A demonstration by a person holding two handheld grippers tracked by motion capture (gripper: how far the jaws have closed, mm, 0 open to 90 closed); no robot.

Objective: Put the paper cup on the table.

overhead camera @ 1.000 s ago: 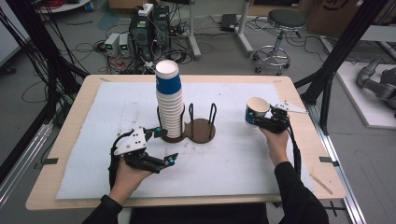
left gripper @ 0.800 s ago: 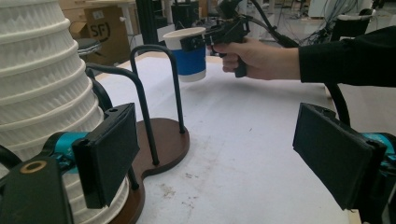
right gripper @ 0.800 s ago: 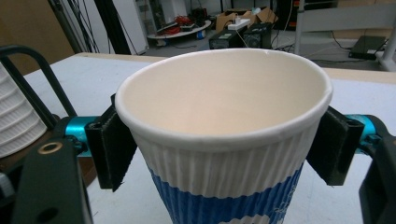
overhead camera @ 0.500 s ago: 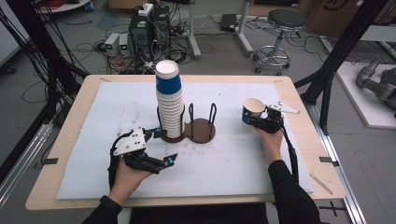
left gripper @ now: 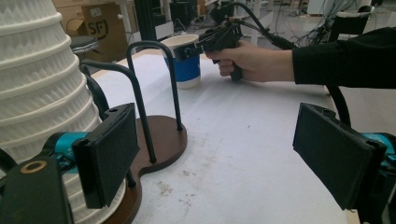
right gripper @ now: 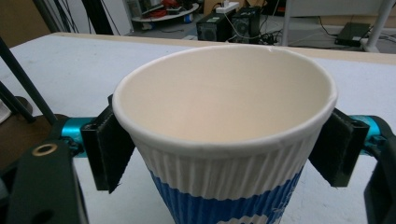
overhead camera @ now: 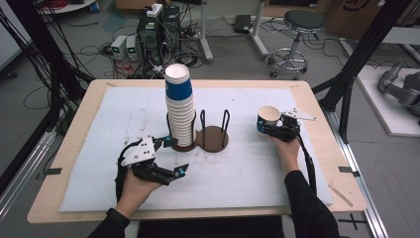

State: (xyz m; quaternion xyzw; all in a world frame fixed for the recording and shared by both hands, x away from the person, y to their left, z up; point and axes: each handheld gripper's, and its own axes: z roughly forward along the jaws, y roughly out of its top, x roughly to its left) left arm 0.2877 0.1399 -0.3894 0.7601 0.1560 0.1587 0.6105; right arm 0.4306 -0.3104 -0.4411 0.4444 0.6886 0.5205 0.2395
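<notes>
The right gripper [overhead camera: 269,127] had just lowered the blue-and-white ribbed paper cup [right gripper: 224,140] onto the white table mat [overhead camera: 247,163]; its jaws had been opening, pads flanking it, likely releasing.

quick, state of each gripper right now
left gripper: open, holding nothing.
right gripper: jaws around the paper cup, just been opening, pads seemingly off it.

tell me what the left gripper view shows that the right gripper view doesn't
Left gripper view: the tall cup stack seen close up, and the person's right hand seen from outside. Right gripper view: the empty inside of the blue-and-white cup, which sits between the pads of the right gripper, whose jaws have just been opening. Both: that cup standing on the white table cover, and the brown wire holder.
</notes>
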